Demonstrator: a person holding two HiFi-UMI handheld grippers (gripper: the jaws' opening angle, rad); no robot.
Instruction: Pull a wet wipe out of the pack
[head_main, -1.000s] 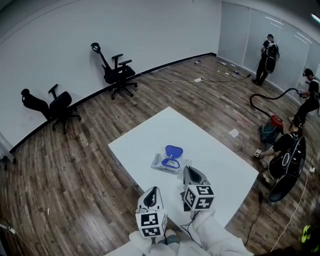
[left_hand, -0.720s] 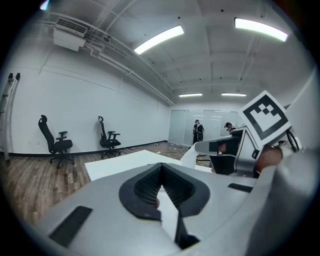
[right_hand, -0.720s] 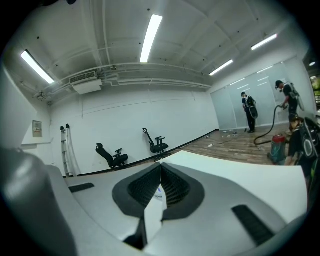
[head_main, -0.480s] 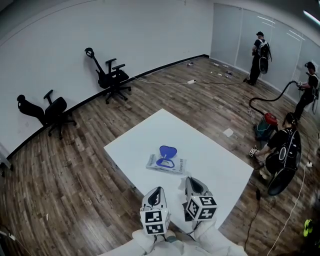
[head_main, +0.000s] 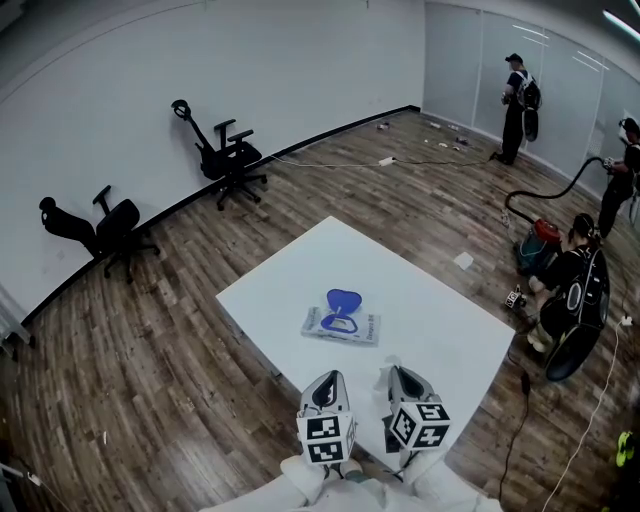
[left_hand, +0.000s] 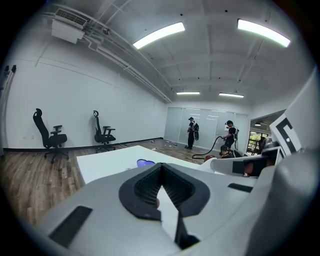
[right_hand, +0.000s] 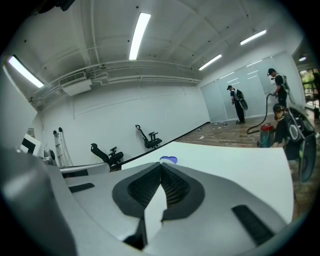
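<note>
The wipe pack (head_main: 341, 324) lies on the white table (head_main: 450, 340), lid raised. Near it hover the left gripper (head_main: 326, 380) and right gripper (head_main: 399, 373), jaws together, empty.

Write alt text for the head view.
A wet wipe pack, blue lid open, lies on a white table. The left gripper and right gripper sit side by side at the near edge, short of it.

1 table (head_main: 440, 330), 1 wipe pack (head_main: 342, 322), 2 grippers (head_main: 328, 380) (head_main: 398, 374) — plus 2 office chairs (head_main: 230, 150) (head_main: 105, 225), 3 ppl (head_main: 518, 95) (head_main: 572, 300) (head_main: 625, 165), 1 vac (head_main: 540, 240).
</note>
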